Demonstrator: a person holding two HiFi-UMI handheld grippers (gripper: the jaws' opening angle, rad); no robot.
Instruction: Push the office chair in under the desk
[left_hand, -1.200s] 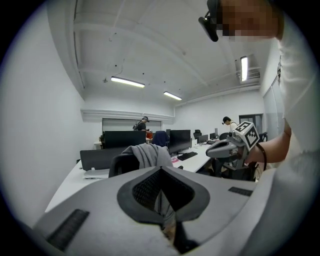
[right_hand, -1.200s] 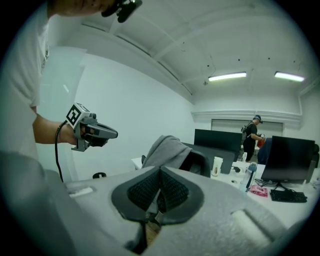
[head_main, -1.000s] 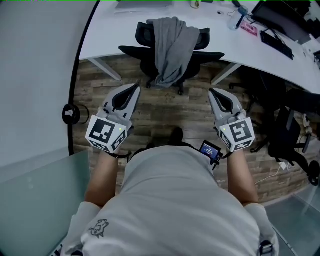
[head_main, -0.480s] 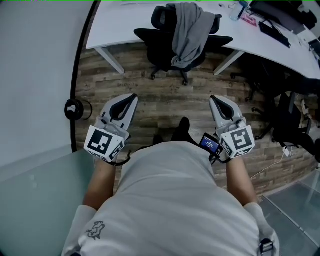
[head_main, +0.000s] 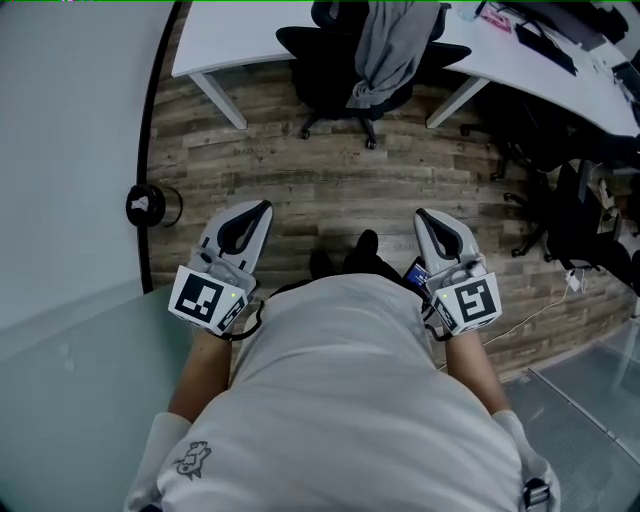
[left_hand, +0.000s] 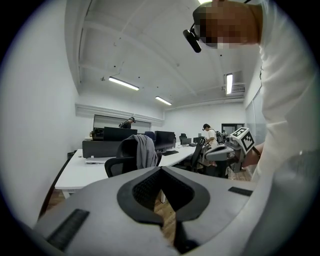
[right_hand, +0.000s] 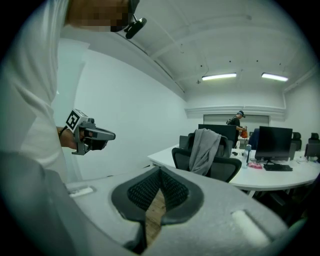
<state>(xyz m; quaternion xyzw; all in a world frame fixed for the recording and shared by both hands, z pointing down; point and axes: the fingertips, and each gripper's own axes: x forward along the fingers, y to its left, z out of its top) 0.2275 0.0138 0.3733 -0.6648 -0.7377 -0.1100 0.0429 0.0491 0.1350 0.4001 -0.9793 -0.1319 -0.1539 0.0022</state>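
In the head view, you held both tools over the wooden floor (head_main: 330, 190). The left gripper (head_main: 262, 207) sat at 9 o'clock of the frame and the right gripper (head_main: 421, 213) at 3 o'clock. The office chair (head_main: 335, 60) stood at 12 o'clock, well apart from both and drawn up against the edge of the white desk (head_main: 220, 40). A grey garment (head_main: 385, 50) was draped over its backrest.

In the left gripper view, your jaws met at the tip with nothing between them. The chair (left_hand: 125, 161) showed at 8 o'clock of the frame, beside the desk (left_hand: 80, 172), and your other tool at 3 o'clock.

In the right gripper view, those jaws were likewise pressed together and empty. The chair (right_hand: 222, 169) stood at 4 o'clock against the desk (right_hand: 280, 178), with the left tool at 9 o'clock.
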